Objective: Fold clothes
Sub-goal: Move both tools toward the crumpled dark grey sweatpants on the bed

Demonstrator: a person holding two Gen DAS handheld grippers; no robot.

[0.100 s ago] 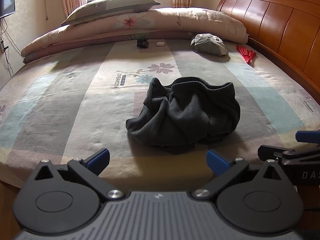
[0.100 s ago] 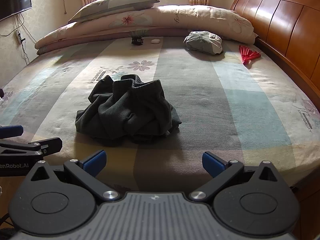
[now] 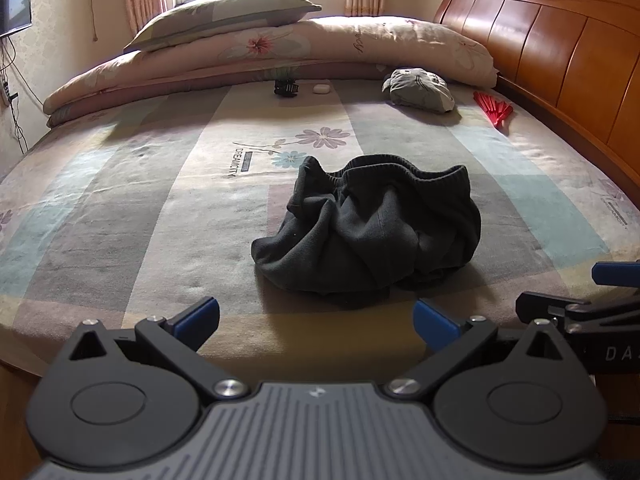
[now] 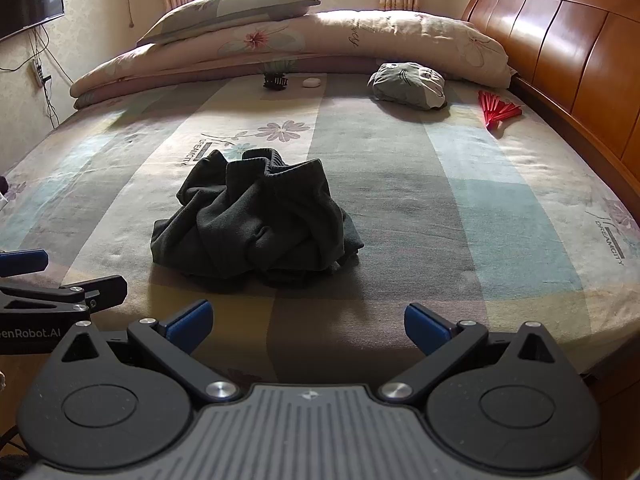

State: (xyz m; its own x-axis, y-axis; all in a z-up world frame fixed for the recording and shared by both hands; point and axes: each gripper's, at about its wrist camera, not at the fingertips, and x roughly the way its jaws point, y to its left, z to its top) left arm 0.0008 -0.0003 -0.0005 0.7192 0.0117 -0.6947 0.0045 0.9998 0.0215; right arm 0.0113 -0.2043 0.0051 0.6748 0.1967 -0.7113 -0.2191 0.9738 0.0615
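Observation:
A dark grey garment (image 3: 372, 228) lies crumpled in a heap on the striped bed sheet (image 3: 160, 208), its ribbed waistband standing up at the far side. In the right wrist view the same garment (image 4: 260, 224) sits left of centre. My left gripper (image 3: 316, 320) hovers over the bed's near edge, short of the heap, open with nothing between its blue pads. My right gripper (image 4: 308, 322) is also open and empty, at the near edge to the right of the heap. Each gripper shows at the edge of the other's view.
A folded quilt (image 3: 320, 48) with a pillow (image 3: 224, 16) runs along the far side. A grey plush cushion (image 3: 420, 90), a red fan (image 3: 492, 108), a black hair clip (image 3: 286, 88) and a small white object (image 3: 320, 89) lie on the bed. The wooden headboard (image 3: 560, 48) is on the right.

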